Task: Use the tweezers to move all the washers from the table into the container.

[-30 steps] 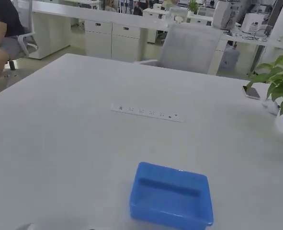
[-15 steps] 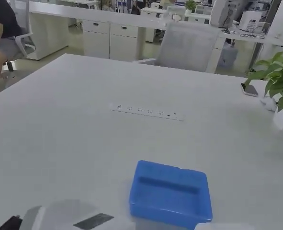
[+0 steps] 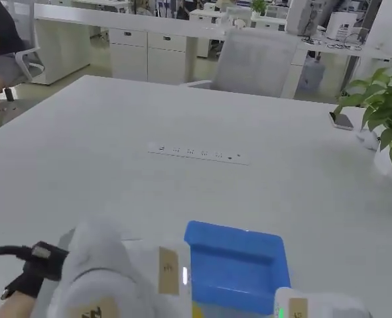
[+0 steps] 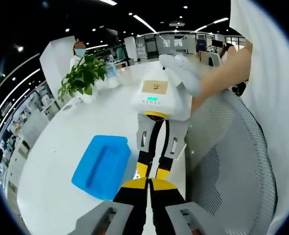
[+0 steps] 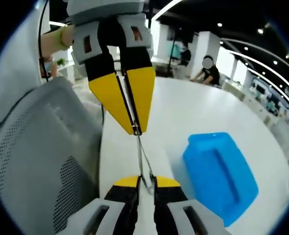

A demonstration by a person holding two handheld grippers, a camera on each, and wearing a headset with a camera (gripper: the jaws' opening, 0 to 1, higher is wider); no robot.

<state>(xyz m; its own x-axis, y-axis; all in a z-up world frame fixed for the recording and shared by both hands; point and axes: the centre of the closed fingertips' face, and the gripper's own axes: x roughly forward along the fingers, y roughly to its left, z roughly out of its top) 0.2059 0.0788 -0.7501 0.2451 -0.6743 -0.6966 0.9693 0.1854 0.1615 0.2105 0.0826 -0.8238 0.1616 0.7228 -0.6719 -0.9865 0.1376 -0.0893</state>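
White office tabletop (image 3: 116,126): beside the blue container (image 5: 199,157), the left tool (image 5: 136,130) and right tool (image 5: 144,183) each clamp one end of the thin tweezers (image 5: 141,155), which could drop if either releases early.

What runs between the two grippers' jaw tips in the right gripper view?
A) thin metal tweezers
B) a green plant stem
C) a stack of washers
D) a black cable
A: in the right gripper view, thin metal tweezers run from the closed yellow tips of the left gripper down into the narrow gap between the jaws of the right gripper.
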